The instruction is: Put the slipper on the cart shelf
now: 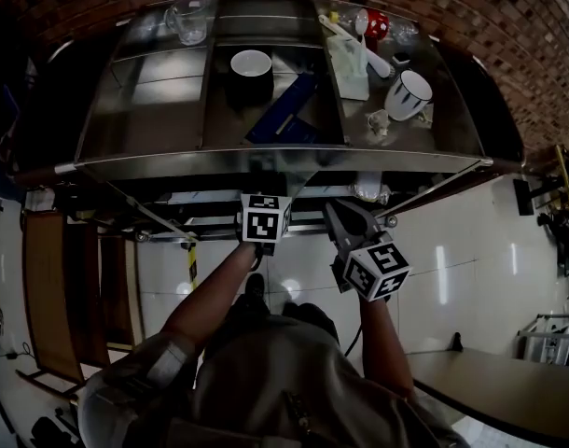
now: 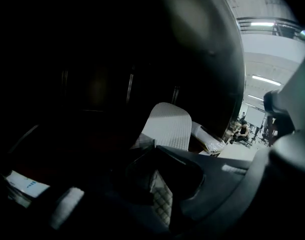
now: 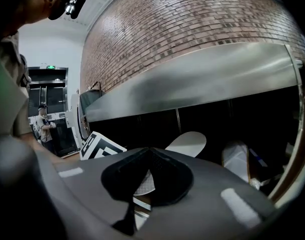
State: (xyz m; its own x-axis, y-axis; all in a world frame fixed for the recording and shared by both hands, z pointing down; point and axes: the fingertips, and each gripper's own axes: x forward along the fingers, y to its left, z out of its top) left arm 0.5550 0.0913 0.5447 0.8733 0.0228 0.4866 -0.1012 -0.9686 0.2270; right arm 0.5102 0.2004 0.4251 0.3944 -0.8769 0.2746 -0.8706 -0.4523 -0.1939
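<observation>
Aiming at the cart shelf (image 1: 210, 197), slipper (image 2: 167, 126) is clamped by left hand-held gripper (image 2: 155, 149) for sliding in; right hand-held gripper (image 3: 148, 151) is closed, apparently empty.

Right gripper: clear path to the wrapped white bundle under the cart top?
Likely yes. The right gripper points into that opening, nothing shows in front of the bundle, and the slipper stands left of that line.

The hand-held gripper (image 2: 153, 153) clamps a white slipper (image 2: 166, 126).
</observation>
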